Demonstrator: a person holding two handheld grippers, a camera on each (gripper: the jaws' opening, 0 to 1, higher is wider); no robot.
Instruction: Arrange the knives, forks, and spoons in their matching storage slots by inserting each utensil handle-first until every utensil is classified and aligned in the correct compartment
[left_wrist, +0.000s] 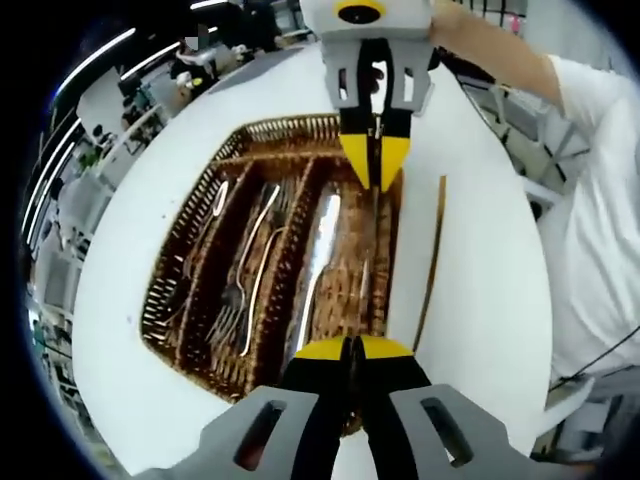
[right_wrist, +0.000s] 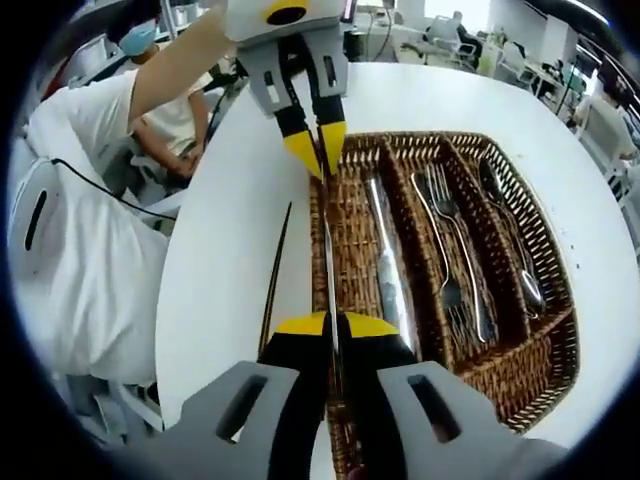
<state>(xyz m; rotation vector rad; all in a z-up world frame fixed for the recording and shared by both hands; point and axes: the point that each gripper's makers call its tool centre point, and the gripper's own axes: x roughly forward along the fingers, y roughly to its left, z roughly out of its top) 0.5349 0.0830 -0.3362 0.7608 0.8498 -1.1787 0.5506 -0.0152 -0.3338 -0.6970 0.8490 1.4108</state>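
Observation:
A brown wicker tray (left_wrist: 290, 126) (right_wrist: 560, 300) with long slots lies on a round white table (left_wrist: 480, 300) (right_wrist: 230, 200). Its slots hold spoons (right_wrist: 512, 235), forks (left_wrist: 238, 295) (right_wrist: 450, 250) and a knife (left_wrist: 322, 240) (right_wrist: 385, 255). Another knife (right_wrist: 326, 245) (left_wrist: 375, 255) hangs edge-on over the tray's outermost slot, stretched between the two grippers. My right gripper (right_wrist: 334, 324) (left_wrist: 375, 168) is shut on one end. My left gripper (left_wrist: 350, 347) (right_wrist: 318, 152) faces it and is shut on the other end.
A thin brown stick (left_wrist: 432, 260) (right_wrist: 275, 265) lies on the table beside the tray. A person in a white shirt (left_wrist: 590, 230) (right_wrist: 80, 250) stands at the table's edge. Desks and chairs fill the room behind.

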